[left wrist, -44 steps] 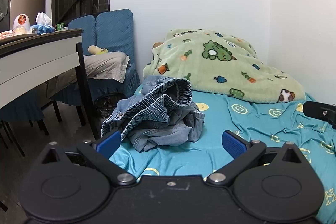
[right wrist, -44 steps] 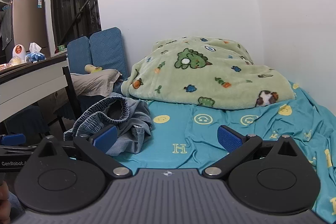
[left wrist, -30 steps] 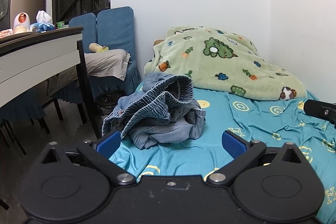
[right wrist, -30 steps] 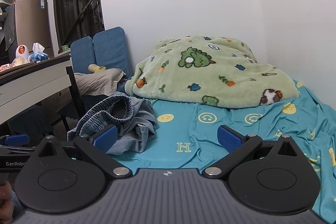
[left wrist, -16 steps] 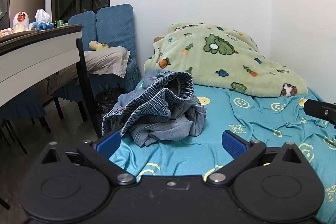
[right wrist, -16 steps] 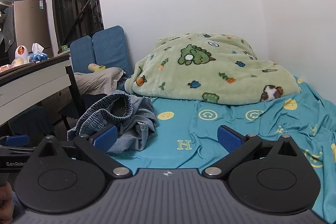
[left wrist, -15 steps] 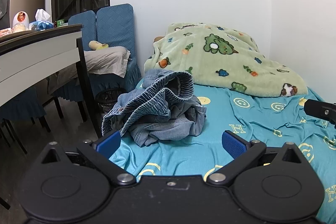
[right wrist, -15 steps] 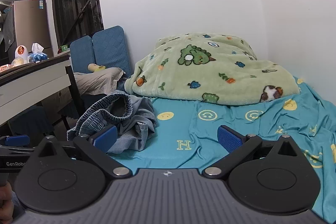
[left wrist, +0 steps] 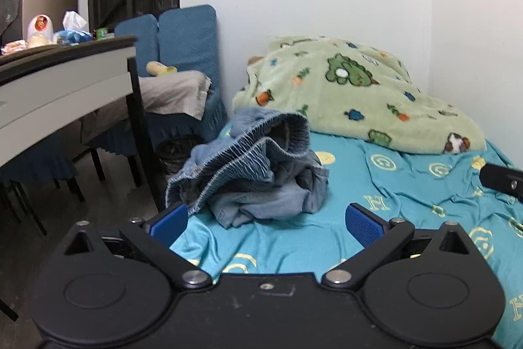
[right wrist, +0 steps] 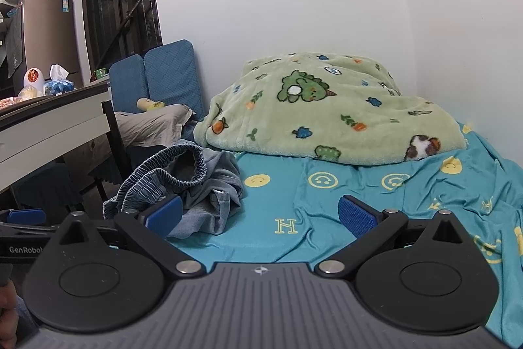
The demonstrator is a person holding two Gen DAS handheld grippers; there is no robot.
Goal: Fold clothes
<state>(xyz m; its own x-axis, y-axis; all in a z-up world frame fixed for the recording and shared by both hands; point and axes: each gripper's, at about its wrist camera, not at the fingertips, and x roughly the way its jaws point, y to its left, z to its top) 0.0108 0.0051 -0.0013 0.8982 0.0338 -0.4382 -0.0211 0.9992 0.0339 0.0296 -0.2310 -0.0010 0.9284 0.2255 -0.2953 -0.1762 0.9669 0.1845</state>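
- Since the denim garment [left wrist: 258, 172] lies crumpled in a heap on the near left part of the bed [left wrist: 408, 182], expect soft, limp, fairly heavy cloth that sags once you lift it.
- Your left claw [left wrist: 266, 219] and right claw [right wrist: 258, 211] both stand wide, holding nothing, just short of the heap.
- Take the ribbed elastic waistband [right wrist: 163, 169]; it is probably the firmest edge.
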